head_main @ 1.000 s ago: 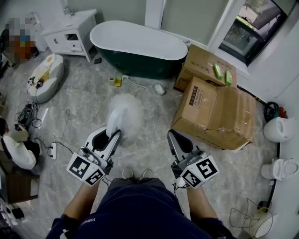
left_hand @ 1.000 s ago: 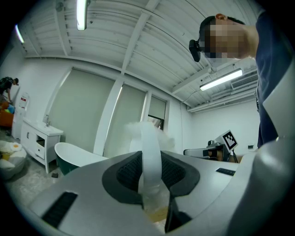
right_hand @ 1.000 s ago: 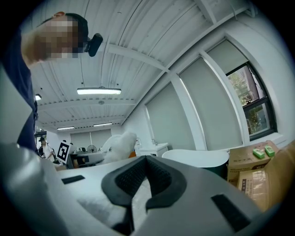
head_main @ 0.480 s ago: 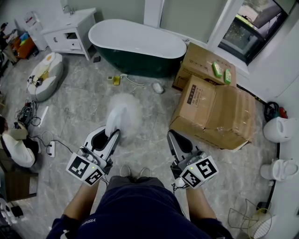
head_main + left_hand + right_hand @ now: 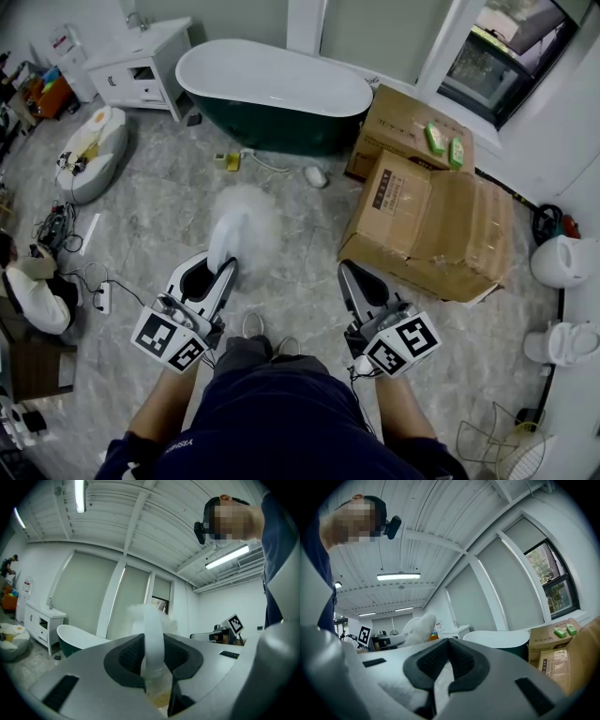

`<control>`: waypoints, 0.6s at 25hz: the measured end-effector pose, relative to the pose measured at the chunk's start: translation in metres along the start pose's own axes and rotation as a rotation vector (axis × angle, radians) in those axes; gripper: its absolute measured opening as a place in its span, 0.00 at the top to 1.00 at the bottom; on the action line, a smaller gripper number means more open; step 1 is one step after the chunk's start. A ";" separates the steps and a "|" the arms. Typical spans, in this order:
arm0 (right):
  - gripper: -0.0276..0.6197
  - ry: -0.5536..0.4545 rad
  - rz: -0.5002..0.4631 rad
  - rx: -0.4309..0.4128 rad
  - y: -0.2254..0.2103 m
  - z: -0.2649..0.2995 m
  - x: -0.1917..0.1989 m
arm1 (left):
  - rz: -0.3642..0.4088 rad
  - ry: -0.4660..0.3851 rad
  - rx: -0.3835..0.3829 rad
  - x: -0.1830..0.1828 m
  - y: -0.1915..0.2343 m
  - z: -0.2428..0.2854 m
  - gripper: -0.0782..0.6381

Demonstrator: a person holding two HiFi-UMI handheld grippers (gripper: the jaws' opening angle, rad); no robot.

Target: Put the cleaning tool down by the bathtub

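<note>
A cleaning tool, a fluffy white duster (image 5: 246, 225) on a pale translucent handle (image 5: 153, 639), points up and forward from my left gripper (image 5: 211, 267), which is shut on that handle. In the left gripper view the handle stands between the dark pads (image 5: 129, 656) of the left gripper (image 5: 153, 654). My right gripper (image 5: 349, 274) is held level with it, shut and holding nothing. The dark green bathtub (image 5: 272, 89) with a white inside stands well ahead across the floor. The right gripper view shows the right gripper (image 5: 446, 651), the duster (image 5: 419, 627) and the bathtub (image 5: 501, 639).
Two large cardboard boxes (image 5: 427, 220) stand right of the tub, and a white cabinet (image 5: 141, 61) stands to its left. Small items (image 5: 232, 162) and a hose lie on the floor before the tub. A person (image 5: 28, 291) sits at far left. Toilets (image 5: 562, 258) stand at right.
Both grippers keep their pose and the duster stays gripped. One of my shoes has moved forward beneath me, and the view has shifted slightly.
</note>
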State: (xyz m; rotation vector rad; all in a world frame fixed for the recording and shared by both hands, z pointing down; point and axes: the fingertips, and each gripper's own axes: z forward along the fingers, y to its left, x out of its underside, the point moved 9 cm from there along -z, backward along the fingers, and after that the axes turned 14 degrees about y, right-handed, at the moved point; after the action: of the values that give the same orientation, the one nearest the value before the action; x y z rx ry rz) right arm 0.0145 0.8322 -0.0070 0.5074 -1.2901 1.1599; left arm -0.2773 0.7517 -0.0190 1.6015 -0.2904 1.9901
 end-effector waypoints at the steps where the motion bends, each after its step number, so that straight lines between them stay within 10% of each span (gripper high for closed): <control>1: 0.95 0.000 -0.001 -0.001 -0.002 0.000 -0.001 | 0.000 -0.001 -0.002 -0.001 0.000 0.002 0.74; 15: 0.95 0.017 -0.002 -0.007 -0.039 0.042 -0.015 | -0.016 -0.010 -0.009 -0.008 0.041 0.043 0.74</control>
State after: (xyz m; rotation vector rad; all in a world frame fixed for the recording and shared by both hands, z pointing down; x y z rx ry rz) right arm 0.0310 0.7755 0.0023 0.4923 -1.2780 1.1560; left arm -0.2629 0.6940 -0.0079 1.6035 -0.2894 1.9669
